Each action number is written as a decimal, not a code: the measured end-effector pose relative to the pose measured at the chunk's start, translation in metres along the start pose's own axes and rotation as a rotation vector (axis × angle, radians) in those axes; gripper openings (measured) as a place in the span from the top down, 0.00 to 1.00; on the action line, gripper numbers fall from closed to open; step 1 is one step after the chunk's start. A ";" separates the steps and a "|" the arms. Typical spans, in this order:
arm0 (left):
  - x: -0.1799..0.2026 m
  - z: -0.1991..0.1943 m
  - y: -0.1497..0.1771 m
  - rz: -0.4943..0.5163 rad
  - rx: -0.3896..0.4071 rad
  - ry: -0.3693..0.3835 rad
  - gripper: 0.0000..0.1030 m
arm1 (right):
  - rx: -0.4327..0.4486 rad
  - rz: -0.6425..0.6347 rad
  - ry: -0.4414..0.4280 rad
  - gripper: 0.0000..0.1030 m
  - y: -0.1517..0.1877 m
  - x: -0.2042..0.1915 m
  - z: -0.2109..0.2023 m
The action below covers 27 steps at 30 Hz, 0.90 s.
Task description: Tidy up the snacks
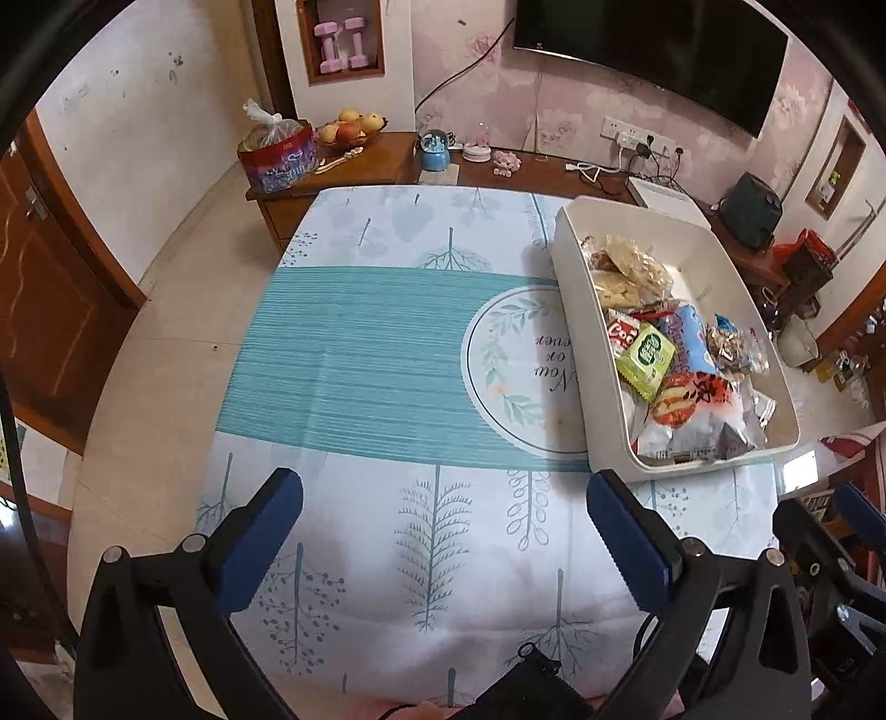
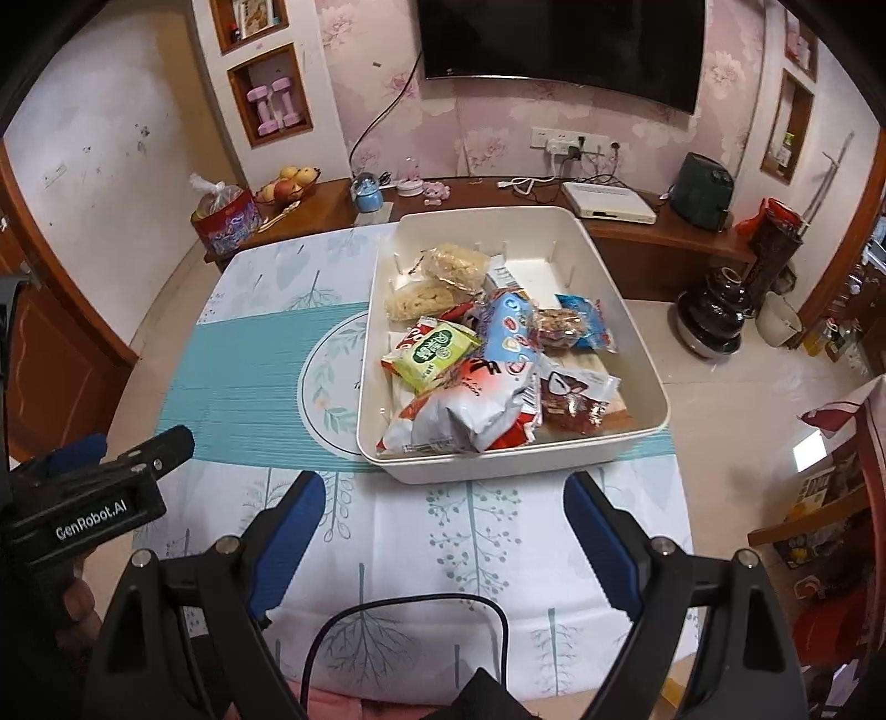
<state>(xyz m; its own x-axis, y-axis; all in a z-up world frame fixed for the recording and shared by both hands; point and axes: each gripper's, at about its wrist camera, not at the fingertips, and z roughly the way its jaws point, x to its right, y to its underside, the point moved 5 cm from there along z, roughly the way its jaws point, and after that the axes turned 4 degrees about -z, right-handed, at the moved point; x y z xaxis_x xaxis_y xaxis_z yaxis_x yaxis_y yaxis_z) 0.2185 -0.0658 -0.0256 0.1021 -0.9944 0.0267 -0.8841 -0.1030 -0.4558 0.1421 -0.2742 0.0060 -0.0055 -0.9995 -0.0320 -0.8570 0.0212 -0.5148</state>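
Tablecloth [image 2: 232, 382]: snack bin [image 2: 637, 354] beyond fingers [image 2: 288, 531].

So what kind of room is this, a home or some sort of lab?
Most likely a home living room: a black wall-mounted television on floral wallpaper, a long wooden sideboard carrying a bowl of fruit, and a white plastic bin of snack packets on a cloth-covered table.

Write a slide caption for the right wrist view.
Open right gripper faces a white bin of mixed snack packets on a tree-print tablecloth.
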 end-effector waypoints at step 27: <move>0.039 0.007 0.013 0.088 -0.025 -0.014 0.01 | -0.081 0.034 -0.007 0.14 0.012 0.014 0.016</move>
<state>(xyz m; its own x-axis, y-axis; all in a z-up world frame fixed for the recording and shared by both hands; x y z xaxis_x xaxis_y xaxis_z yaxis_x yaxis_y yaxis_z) 0.2138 -0.1054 -0.0370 0.0303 -0.9992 -0.0253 -0.9010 -0.0163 -0.4335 0.1406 -0.2877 -0.0142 -0.0318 -0.9980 -0.0546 -0.8952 0.0527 -0.4425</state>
